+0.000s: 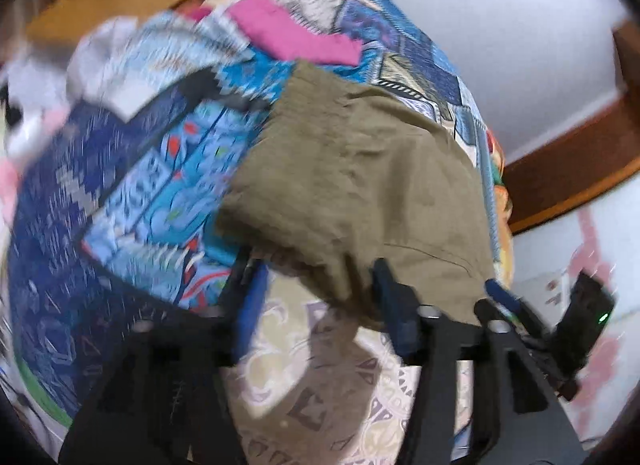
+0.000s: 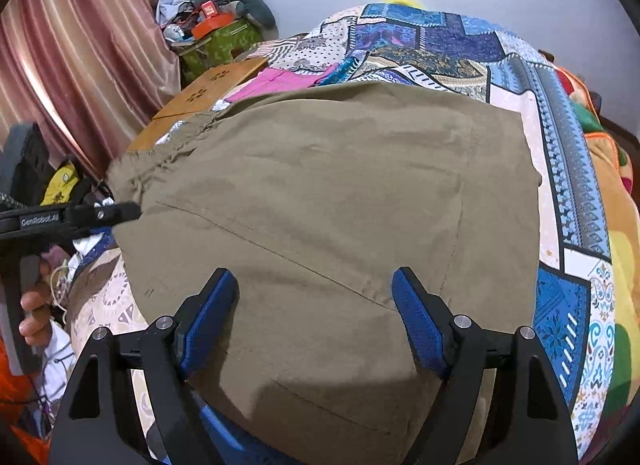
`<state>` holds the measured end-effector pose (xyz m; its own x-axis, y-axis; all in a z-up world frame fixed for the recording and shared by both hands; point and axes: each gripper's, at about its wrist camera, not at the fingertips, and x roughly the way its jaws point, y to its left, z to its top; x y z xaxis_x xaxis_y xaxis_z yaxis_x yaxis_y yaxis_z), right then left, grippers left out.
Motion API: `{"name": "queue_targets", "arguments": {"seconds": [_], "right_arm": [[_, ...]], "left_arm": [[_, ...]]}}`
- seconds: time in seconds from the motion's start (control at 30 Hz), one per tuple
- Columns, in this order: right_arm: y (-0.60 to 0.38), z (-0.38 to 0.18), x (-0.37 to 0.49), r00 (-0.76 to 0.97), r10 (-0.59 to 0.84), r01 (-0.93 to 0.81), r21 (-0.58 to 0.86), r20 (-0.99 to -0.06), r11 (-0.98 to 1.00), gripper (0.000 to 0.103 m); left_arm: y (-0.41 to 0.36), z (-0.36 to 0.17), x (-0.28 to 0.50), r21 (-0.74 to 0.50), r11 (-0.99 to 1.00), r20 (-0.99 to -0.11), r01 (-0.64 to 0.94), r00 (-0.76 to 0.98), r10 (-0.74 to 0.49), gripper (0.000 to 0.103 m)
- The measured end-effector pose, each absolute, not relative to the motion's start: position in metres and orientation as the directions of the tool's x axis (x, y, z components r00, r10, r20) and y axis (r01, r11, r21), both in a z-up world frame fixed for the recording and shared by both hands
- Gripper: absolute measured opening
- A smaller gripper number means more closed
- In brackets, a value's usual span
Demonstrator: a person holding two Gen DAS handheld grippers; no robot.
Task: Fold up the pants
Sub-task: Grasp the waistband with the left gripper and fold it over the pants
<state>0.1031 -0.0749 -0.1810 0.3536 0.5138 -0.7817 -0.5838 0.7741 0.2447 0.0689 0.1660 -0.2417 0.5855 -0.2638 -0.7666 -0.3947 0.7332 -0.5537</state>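
I've got the olive pants (image 2: 328, 201) spread on the patchwork bedspread (image 2: 568, 169). My right gripper (image 2: 312, 305) hovers over them, fingers wide apart; the left gripper (image 1: 316, 293) is open too, at their edge. Beyond the pants, a pink cloth (image 2: 276, 81); farther left, a wooden board (image 2: 208, 93) and striped curtain (image 2: 80, 57).

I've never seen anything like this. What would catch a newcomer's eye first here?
Probably the big olive-brown pants, lying spread across a bright blue patchwork bedspread and filling the middle of the right wrist view. Next, the right gripper with its blue-padded fingers wide open just over the cloth, and a pink garment lying beyond the pants.
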Motion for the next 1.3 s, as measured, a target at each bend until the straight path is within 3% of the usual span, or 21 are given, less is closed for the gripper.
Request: {"name": "queue_targets", "arguments": {"seconds": [0.23,0.47,0.5,0.63,0.9,1.13,1.3], "right_arm": [[-0.076,-0.182,0.104,0.349,0.513,-0.581,0.249,-0.784,0.775,0.078],[-0.075,-0.182,0.103,0.35,0.512,-0.577,0.251,-0.784,0.777,0.078],[-0.075,-0.182,0.104,0.351,0.511,-0.573,0.251,-0.785,0.78,0.078],[-0.077,-0.182,0.104,0.35,0.511,-0.569,0.255,-0.785,0.782,0.078],[-0.086,-0.179,0.097,0.352,0.514,-0.56,0.264,-0.782,0.785,0.077],[-0.093,-0.175,0.087,0.362,0.499,-0.55,0.252,-0.787,0.796,0.077],[-0.122,-0.171,0.084,0.371,0.529,-0.479,0.331,-0.764,0.813,0.077]], "left_arm": [[0.197,-0.265,0.079,-0.716,0.553,-0.673,-0.426,0.629,-0.388,0.061],[0.201,-0.264,0.102,-0.711,0.542,-0.679,-0.449,0.639,-0.361,0.059],[0.198,-0.26,0.103,-0.688,0.572,-0.693,-0.446,0.638,-0.336,0.051],[0.183,-0.24,0.106,-0.566,0.724,-0.733,-0.395,0.644,-0.221,0.04],[0.157,-0.21,0.097,-0.288,0.899,-0.77,-0.331,0.637,-0.012,0.037],[0.123,-0.163,0.078,0.055,0.955,-0.674,-0.292,0.695,0.251,0.034],[0.095,-0.129,0.079,0.147,0.96,-0.59,-0.238,0.758,0.278,0.033]]}}
